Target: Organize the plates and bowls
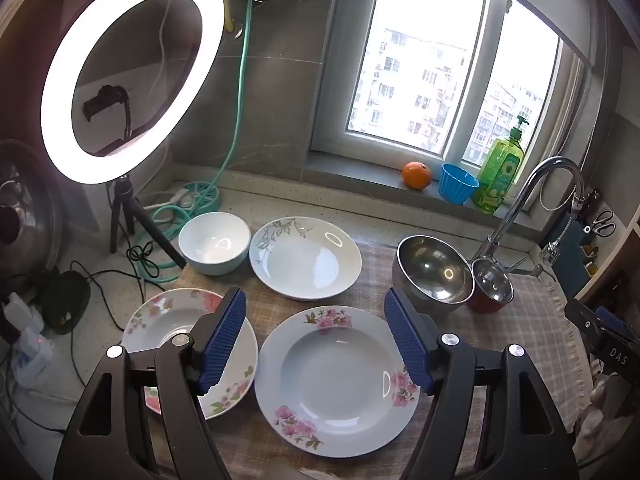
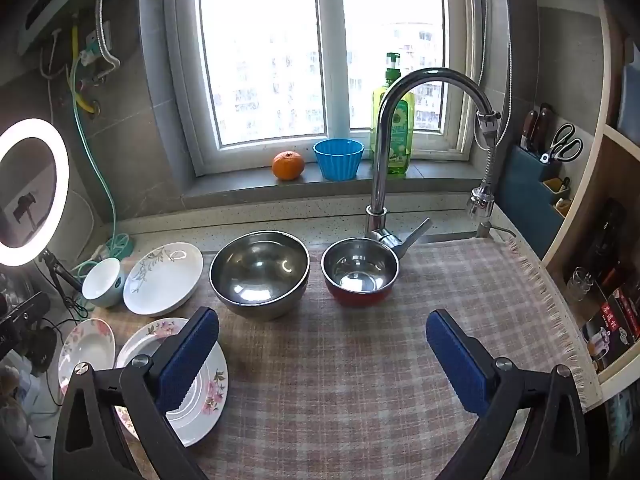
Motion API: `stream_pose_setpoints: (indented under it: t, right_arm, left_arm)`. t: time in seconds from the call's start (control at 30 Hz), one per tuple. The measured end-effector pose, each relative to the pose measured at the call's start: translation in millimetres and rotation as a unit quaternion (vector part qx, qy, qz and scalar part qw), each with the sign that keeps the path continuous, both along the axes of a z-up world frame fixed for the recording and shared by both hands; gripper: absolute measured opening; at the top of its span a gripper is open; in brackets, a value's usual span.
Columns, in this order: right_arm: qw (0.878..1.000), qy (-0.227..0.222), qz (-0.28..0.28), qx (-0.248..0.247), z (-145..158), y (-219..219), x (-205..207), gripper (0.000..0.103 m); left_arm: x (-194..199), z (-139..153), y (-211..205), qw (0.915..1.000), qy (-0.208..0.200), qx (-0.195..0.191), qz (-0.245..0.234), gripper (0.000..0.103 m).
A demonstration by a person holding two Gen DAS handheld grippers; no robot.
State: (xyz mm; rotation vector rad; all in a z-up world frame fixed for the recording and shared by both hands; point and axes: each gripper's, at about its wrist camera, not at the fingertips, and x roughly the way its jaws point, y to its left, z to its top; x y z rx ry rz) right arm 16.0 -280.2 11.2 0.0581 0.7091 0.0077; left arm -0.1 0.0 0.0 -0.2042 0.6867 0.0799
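Note:
On a checked cloth (image 2: 360, 380) lie a pink-flowered plate (image 1: 336, 380), a second flowered plate (image 1: 160, 320) to its left, and behind them a leaf-patterned white plate (image 1: 306, 258) and a white bowl (image 1: 214, 244). To the right stand a large steel bowl (image 1: 434, 268) and a small red-sided steel bowl (image 1: 490, 286). My left gripper (image 1: 314, 300) hangs open above the pink-flowered plate, holding nothing. My right gripper (image 2: 323, 320) is open over bare cloth, in front of the steel bowl (image 2: 260, 272) and the red bowl (image 2: 360, 270). Its left finger hides part of the flowered plate (image 2: 208, 392).
A lit ring light (image 1: 132, 80) on a tripod and loose cables crowd the left of the counter. A tall faucet (image 2: 400, 120) rises behind the bowls. An orange (image 2: 288, 165), a blue cup (image 2: 338, 158) and a green soap bottle (image 2: 394, 128) line the windowsill. Shelves stand at the right.

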Motion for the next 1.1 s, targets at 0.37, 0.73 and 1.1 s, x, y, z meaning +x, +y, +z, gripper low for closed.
stream_pose_setpoints:
  t: [0.37,0.73,1.1]
  right_arm:
    - [1.0,-0.008,-0.004,-0.004,2,2,-1,0.103]
    - [1.0,-0.012,0.0,-0.006,2,5,1,0.103]
    - [1.0,-0.015,0.0,-0.008,3,7,1,0.103]
  left_arm:
    - [0,-4,4,1.0,0.003,0.002,-0.003,0.072]
    - [1,-5,-1,1.0,0.006,0.002,0.002,0.072]
    - [1,-4,1,1.0,0.005,-0.002,0.003,0.072]
